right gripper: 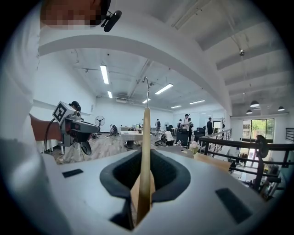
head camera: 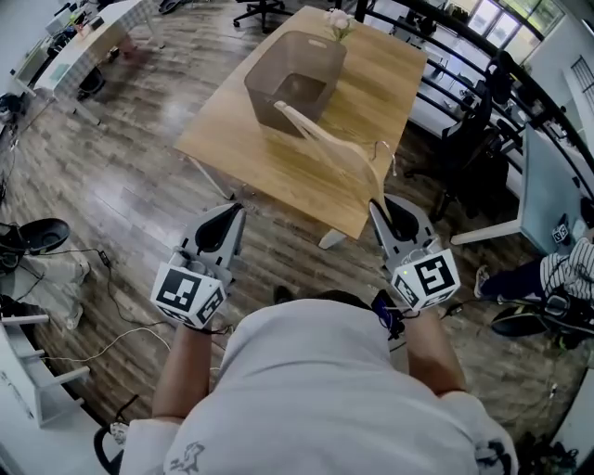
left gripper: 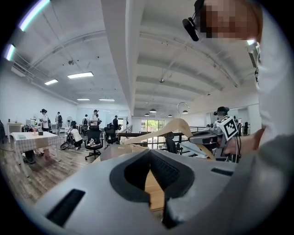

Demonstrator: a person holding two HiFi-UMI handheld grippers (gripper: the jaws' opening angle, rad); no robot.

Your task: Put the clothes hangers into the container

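Hanger (head camera: 320, 134): pale smooth wood. Container (head camera: 269, 88): matt taupe plastic. Table (head camera: 269, 162): light wood. Floor (head camera: 139, 195): glossy planks.

Wooden table (head camera: 243, 160) with container (head camera: 270, 96), flowers (head camera: 339, 20)

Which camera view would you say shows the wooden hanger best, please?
The head view: it shows the whole hanger from above, one end in the right gripper, the other reaching toward the container. The right gripper view sees it edge-on between its fingers. The left gripper view shows its side, partly hidden.
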